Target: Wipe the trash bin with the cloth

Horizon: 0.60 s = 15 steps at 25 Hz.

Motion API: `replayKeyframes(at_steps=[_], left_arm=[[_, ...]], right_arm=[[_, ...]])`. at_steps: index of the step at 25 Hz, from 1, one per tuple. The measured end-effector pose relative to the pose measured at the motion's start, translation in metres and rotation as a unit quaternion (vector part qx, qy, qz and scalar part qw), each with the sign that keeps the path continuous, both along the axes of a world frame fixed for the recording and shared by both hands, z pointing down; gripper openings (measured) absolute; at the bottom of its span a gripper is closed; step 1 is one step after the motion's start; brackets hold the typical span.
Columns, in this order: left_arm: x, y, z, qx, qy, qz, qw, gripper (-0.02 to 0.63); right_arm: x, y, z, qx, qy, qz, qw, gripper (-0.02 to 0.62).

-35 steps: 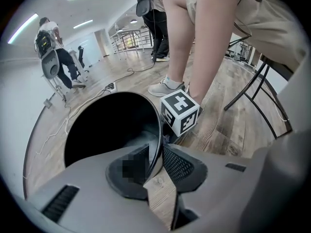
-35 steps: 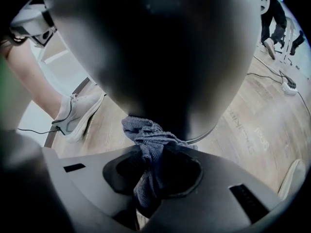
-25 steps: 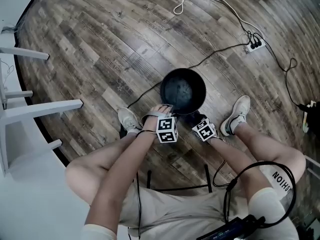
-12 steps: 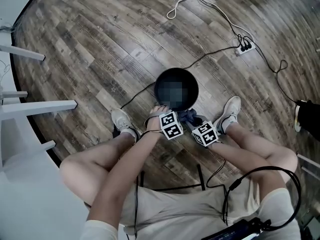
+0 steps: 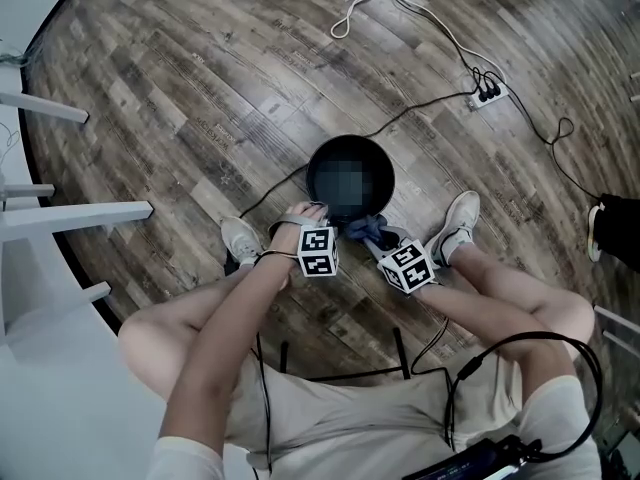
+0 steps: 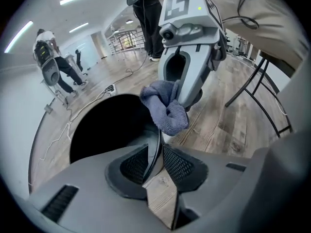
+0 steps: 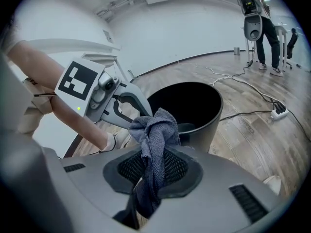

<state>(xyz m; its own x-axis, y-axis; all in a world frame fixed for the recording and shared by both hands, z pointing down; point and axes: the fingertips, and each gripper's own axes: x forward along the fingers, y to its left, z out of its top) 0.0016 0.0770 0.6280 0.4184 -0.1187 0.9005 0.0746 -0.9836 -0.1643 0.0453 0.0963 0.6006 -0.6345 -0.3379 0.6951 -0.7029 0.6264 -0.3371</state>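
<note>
We're in the wiping step here, or right at the edge of it. Our left gripper (image 6: 156, 161) has its jaws nearly together, pinching the near rim of the trash bin (image 6: 104, 125). The thin wall sits between the pads, so we'd say that hand's job is to steady the bin. Our right gripper (image 7: 154, 166) is clamped on the cloth (image 7: 154, 130). It's a blue-grey wad sticking up out of the jaws, with a tail hanging below them.

In the head view the bin sits mid-frame on the wood floor (image 5: 200, 88). The cloth is at its lower right edge, just beside the rim.

For the next move, we reckon the wad has to go onto the rim or wall and get dragged round it. The left grip holds the bin steady meanwhile. The wad is pretty bunched up, so it'll want some pressure to get real contact. The sweep also has to steer around the left jaws parked on the rim.

Stuff we can't make out:
- We can't tell whether the cloth is actually touching the bin right now. It's close, but no view settles it.
- The inside of the bin is just black in both gripper views, and it's unreadable from above.
- The far outer wall is hidden.
- No dirt shows up anywhere, so there's no telling how much is done.
</note>
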Motion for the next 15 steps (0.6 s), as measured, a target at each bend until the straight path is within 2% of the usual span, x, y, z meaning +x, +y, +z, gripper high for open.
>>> replayKeyframes(at_steps=[5,9,15], left_arm=[[0.0,0.001,0.007,-0.006,0.001,-0.011,0.9999,0.095],[0.0,-0.003,-0.002,-0.003,0.002,-0.001,1.0,0.089],[0.003,-0.003,0.003,-0.022,-0.004,0.007,0.9997,0.082]], right_arm=[[-0.005,-0.007,0.016,0.0,0.007,0.008,1.0,0.078],[-0.008,-0.012,0.024,-0.001,0.012,0.002,1.0,0.077],[-0.008,-0.013,0.057,-0.002,0.016,-0.012,1.0,0.078]])
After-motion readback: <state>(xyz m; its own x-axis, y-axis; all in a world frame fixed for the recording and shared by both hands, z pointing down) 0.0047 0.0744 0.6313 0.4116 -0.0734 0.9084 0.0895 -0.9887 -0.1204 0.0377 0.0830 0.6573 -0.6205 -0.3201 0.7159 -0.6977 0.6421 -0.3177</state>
